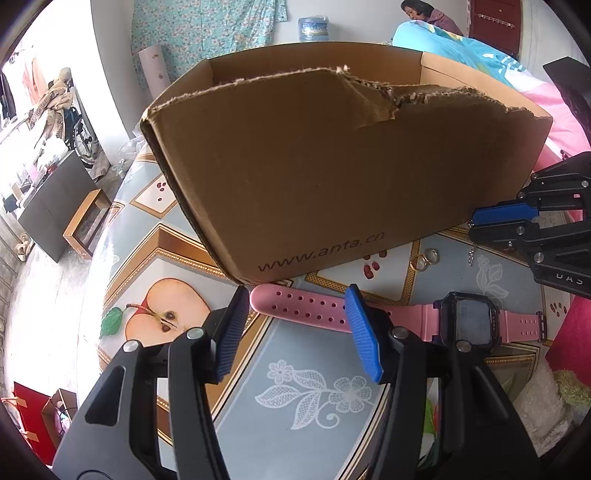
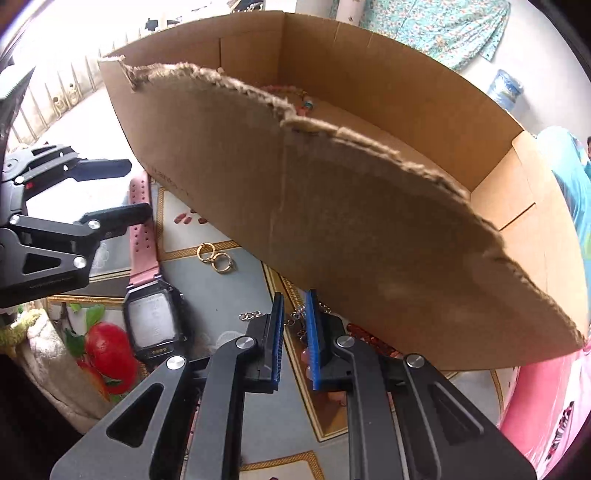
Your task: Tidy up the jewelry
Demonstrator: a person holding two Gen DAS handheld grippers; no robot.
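Observation:
A torn brown cardboard box [image 1: 332, 158] stands on the patterned table; in the right wrist view [image 2: 369, 221] some beaded jewelry [image 2: 303, 101] lies inside it. A pink-strapped digital watch [image 1: 469, 321] lies flat in front of the box, also in the right wrist view [image 2: 151, 317]. Two gold rings [image 1: 424, 258] lie by the box, also in the right wrist view [image 2: 216, 256]. My left gripper [image 1: 295, 328] is open over the watch strap. My right gripper [image 2: 295, 332] is nearly shut around a silver chain [image 2: 255, 315] on the table; it also shows in the left wrist view [image 1: 476, 225].
The table has a printed cloth with an apple picture [image 1: 162, 317]. A pink cloth [image 2: 546, 417] lies at the right, a fuzzy white item [image 2: 48, 354] at the left. A person [image 1: 424, 14] sits far behind.

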